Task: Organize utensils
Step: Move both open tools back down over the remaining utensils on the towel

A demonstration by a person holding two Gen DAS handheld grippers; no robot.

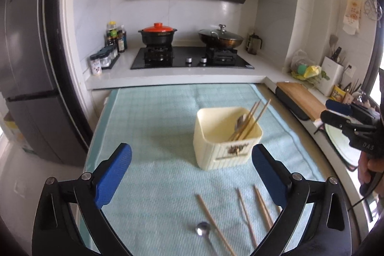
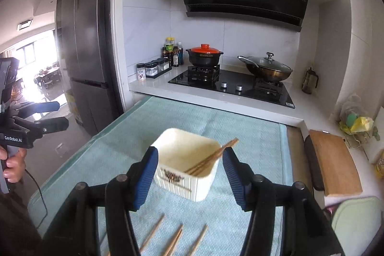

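A cream square holder [image 1: 225, 138] stands on a light blue towel [image 1: 156, 124]. It holds several wooden chopsticks [image 1: 252, 119] and a metal spoon [image 1: 241, 121]. Loose chopsticks [image 1: 247, 217] and a second metal spoon [image 1: 204, 230] lie on the towel near the front. My left gripper [image 1: 192, 174] is open and empty above the towel, just in front of the holder. My right gripper [image 2: 189, 174] is open and empty, with the holder [image 2: 189, 160] between and just beyond its fingers. Loose chopsticks [image 2: 175, 239] lie below it.
A gas hob [image 1: 192, 58] with a red-lidded pot [image 1: 157, 34] and a lidded wok [image 1: 220, 37] is behind the towel. Spice jars [image 1: 103, 59] stand at back left. A wooden cutting board [image 1: 302, 97] and utensil caddy [image 1: 331, 73] are on the right counter. A fridge [image 1: 26, 64] stands at left.
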